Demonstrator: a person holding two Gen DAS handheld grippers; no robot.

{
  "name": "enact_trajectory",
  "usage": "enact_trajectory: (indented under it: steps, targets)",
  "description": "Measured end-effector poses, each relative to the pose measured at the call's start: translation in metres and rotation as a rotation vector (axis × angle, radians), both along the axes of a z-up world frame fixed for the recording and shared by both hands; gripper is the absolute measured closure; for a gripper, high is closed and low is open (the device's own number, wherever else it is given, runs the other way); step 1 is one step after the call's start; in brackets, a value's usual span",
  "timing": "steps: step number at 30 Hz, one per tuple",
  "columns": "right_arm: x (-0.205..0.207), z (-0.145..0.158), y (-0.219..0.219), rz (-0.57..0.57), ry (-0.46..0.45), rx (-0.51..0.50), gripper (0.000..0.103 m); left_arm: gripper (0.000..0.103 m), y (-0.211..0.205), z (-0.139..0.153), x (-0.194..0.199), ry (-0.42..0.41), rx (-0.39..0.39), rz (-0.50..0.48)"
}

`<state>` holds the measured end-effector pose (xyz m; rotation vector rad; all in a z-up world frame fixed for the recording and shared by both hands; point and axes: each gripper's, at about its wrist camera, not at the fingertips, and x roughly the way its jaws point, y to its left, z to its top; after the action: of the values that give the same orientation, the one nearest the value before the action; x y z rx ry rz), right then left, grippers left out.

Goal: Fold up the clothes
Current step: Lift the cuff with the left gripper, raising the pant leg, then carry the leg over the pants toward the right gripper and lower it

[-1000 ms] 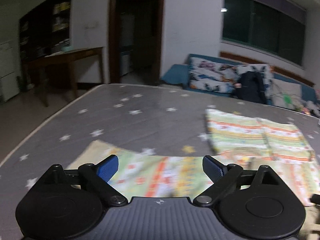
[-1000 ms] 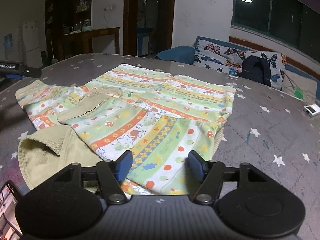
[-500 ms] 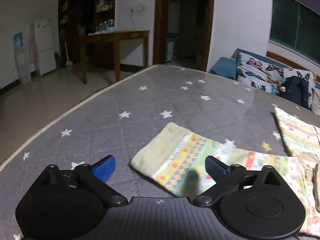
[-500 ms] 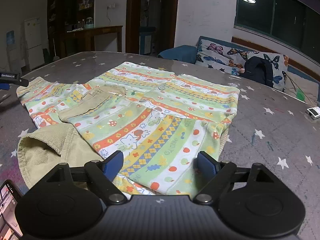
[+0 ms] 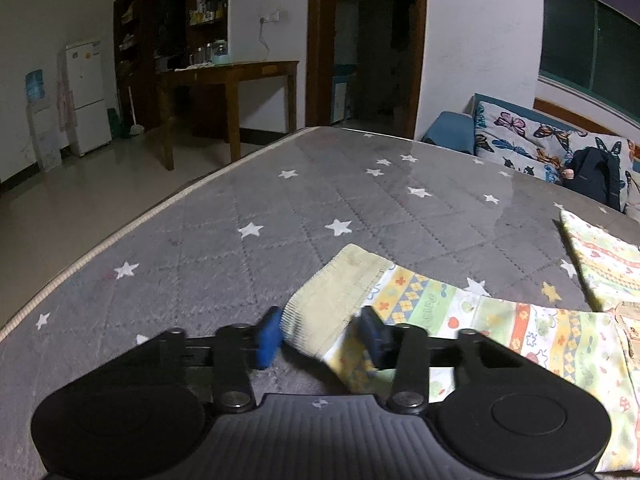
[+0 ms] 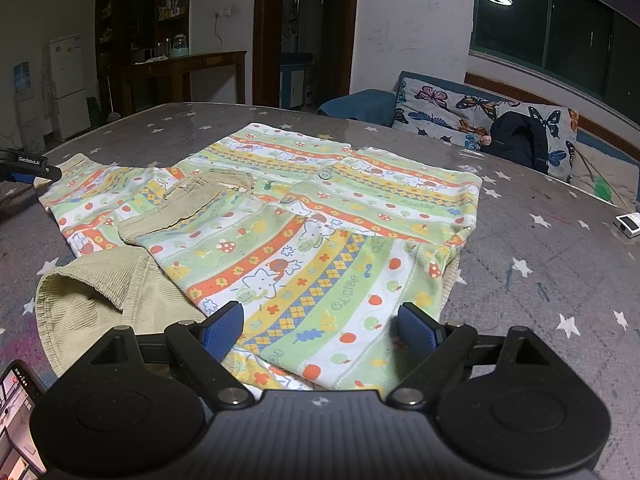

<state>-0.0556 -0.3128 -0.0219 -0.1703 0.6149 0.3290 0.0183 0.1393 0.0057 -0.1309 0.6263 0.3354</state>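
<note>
The left gripper has its blue jaws narrowed around the ribbed cuff of a sleeve – whether they already pinch the cloth cannot be told through the blur. The right gripper, jaws spread, hovers over the near hem of the printed children's shirt, which lies near the front edge of the star-patterned mattress, front up, its left sleeve stretched toward the mattress's left edge. The right sleeve appears already laid across the body; the left sleeve and the body folds seem still to come – beyond, a butterfly cushion by the far edge
</note>
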Motion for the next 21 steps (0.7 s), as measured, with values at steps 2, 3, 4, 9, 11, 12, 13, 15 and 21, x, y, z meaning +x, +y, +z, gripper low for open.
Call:
enact_trajectory:
  steps: [2, 3, 4, 9, 11, 12, 13, 15, 21]
  targets:
    - [-0.0001, 0.0000, 0.0002, 0.000, -0.001, -0.001, 0.016, 0.079, -0.0010, -0.0003, 0.0005, -0.004, -0.005, -0.010]
    - [-0.0002, -0.0001, 0.0003, 0.000, -0.001, -0.002, 0.016, 0.080, -0.0013, -0.0002, 0.0003, -0.006, -0.009, -0.014]
    - [-0.0001, -0.0001, 0.0003, -0.001, -0.001, -0.002, 0.016, 0.081, -0.0015, -0.0001, 0.0001, -0.007, -0.013, -0.018]
    - [0.0010, 0.0001, -0.0005, -0.002, -0.001, 0.000, 0.016, 0.087, -0.0016, 0.0003, -0.0009, -0.017, -0.039, -0.044]
    - [0.0014, 0.0001, -0.0007, -0.002, 0.000, 0.001, 0.016, 0.087, -0.0022, 0.0003, -0.0016, -0.016, -0.037, -0.047]
    - [0.0014, 0.0000, -0.0007, -0.002, 0.000, 0.001, 0.016, 0.087, -0.0024, -0.0001, -0.0011, -0.015, -0.035, -0.048]
    - [0.0016, 0.0000, -0.0010, -0.002, 0.000, 0.002, 0.016, 0.087, -0.0022, -0.0006, -0.0004, -0.015, -0.032, -0.049]
    - [0.0020, 0.0000, -0.0017, -0.002, 0.000, 0.002, 0.016, 0.087, -0.0024, -0.0014, 0.0002, -0.015, -0.028, -0.049]
    - [0.0039, -0.0001, -0.0050, -0.002, 0.001, 0.003, 0.016, 0.090, -0.0003, 0.0003, -0.0006, -0.027, -0.053, -0.061]
